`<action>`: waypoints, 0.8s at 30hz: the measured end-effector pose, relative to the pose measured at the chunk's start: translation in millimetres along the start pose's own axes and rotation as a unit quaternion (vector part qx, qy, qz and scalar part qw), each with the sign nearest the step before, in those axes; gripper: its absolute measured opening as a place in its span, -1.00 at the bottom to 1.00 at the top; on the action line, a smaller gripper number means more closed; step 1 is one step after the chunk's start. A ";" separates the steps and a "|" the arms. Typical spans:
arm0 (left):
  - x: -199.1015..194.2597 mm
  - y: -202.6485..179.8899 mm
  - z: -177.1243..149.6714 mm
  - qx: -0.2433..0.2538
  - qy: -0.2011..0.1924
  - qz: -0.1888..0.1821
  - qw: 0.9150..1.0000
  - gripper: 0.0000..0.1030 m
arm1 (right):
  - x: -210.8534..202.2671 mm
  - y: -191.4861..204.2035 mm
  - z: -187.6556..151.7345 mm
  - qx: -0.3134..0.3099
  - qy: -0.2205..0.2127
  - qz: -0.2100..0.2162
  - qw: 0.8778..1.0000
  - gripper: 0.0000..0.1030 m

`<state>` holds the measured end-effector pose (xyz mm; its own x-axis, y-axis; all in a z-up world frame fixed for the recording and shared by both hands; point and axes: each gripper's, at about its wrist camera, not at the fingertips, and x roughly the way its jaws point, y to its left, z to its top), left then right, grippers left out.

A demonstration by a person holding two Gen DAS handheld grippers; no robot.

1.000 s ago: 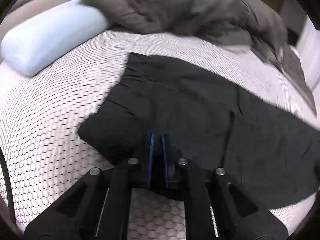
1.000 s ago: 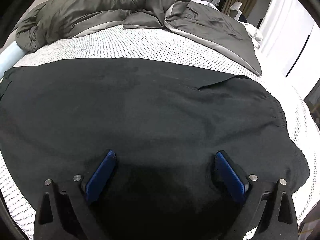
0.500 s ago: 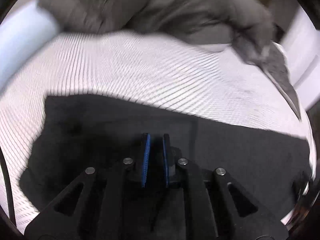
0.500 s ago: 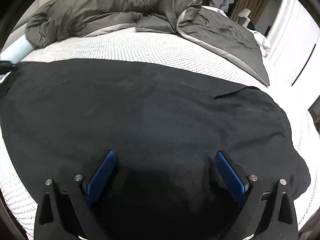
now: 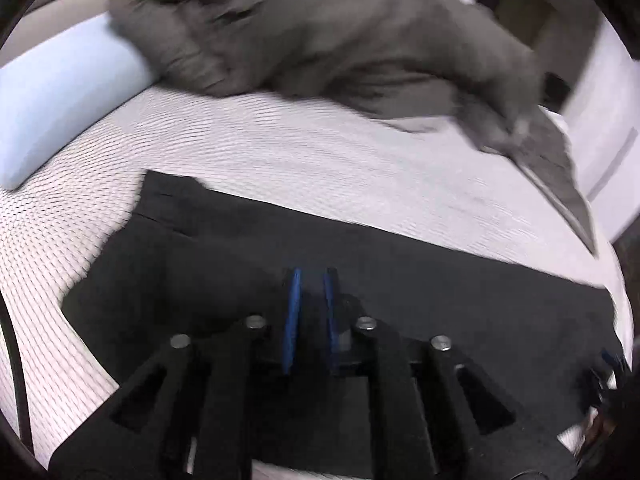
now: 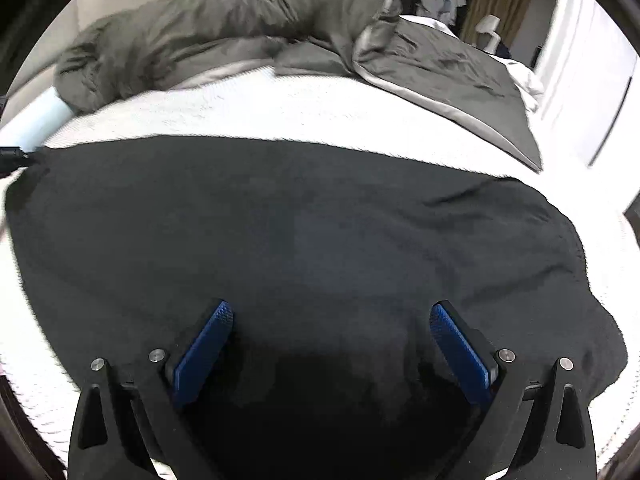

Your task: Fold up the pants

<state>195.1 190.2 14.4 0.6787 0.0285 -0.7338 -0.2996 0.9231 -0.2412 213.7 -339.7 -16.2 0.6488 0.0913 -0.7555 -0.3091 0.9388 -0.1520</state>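
My left gripper [image 5: 311,280] hangs over the near part of the black pants [image 5: 400,280]. Its blue pads [image 5: 294,304] stand a narrow gap apart, and the jaws have just been opening. I see only dark cloth below and behind the gap, and cannot tell whether any fabric lies between the pads; they do not look pressed on anything.

My right gripper [image 6: 330,320] is spread wide, with its two blue pads [image 6: 208,344] well apart over the pants [image 6: 320,220] and nothing gripped between them.

The pants lie spread flat across the white patterned bedsheet [image 5: 300,152], running left to right. The left end shows a straight edge with a small notch. In the right view the right end is rounded with a gathered edge.

On the far side of the bed a grey duvet [image 6: 240,28] lies bunched up. A pale blue pillow [image 5: 60,92] sits at the far left, touching the duvet.
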 end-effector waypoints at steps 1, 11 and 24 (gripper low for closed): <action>-3.7 -17.6 -4.9 0.017 -0.001 -0.014 1.000 -0.23 | -4.2 6.7 2.1 -0.005 -0.006 0.013 1.000 0.95; 12.3 -212.4 -112.4 0.217 0.076 -0.132 0.964 0.60 | 8.7 63.4 -6.0 -0.109 0.025 0.071 0.991 0.95; 19.5 -202.5 -122.1 0.219 0.061 -0.090 0.970 0.63 | -2.1 -90.0 -30.5 0.046 0.044 -0.090 0.994 0.98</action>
<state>187.1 -43.0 -28.6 0.6019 -0.1697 -0.7803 0.1479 0.9839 -0.0998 218.9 -434.5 -20.4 0.6232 -0.1072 -0.7747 -0.1252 0.9641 -0.2342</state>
